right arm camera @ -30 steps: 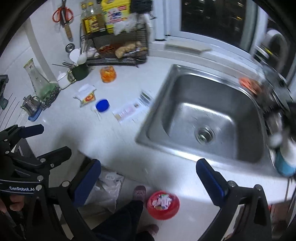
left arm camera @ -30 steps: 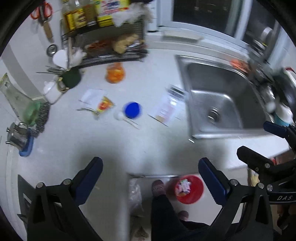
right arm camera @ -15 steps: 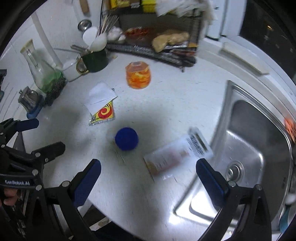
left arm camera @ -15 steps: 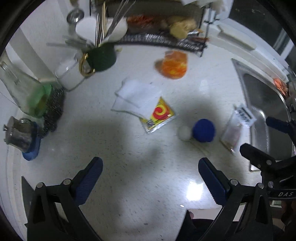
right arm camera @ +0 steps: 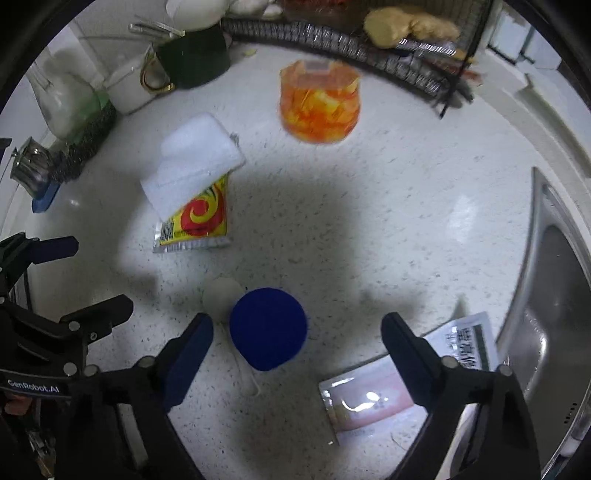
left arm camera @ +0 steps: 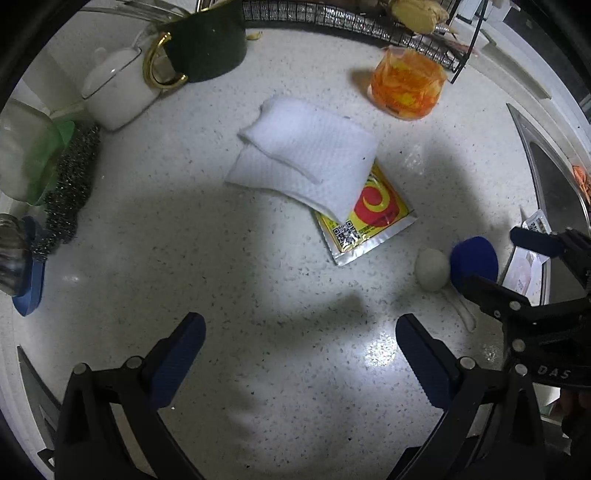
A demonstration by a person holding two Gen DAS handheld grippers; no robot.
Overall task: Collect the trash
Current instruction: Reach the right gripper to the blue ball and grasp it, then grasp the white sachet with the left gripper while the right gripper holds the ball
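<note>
Trash lies on a white speckled counter. A folded white paper towel (left arm camera: 306,155) partly covers a yellow and red sachet (left arm camera: 369,218). A blue round cap (right arm camera: 269,328) sits beside a small white ball (right arm camera: 221,295). A flat clear packet with a printed label (right arm camera: 402,376) lies near the sink. My right gripper (right arm camera: 297,339) hangs over the blue cap, which sits between its closing jaws without touching the pads. My left gripper (left arm camera: 301,343) is open over bare counter, below the sachet.
An orange jelly cup (right arm camera: 319,105) stands behind the trash. A dark green mug (left arm camera: 205,44), a white lidded pot (left arm camera: 118,88), a steel scourer (left arm camera: 70,188) and a wire rack (right arm camera: 332,35) line the back. The steel sink (right arm camera: 554,295) is at the right.
Both grippers have come down and moved left from over the sink edge and floor to just above the counter trash. The right jaws have narrowed around the blue cap.
</note>
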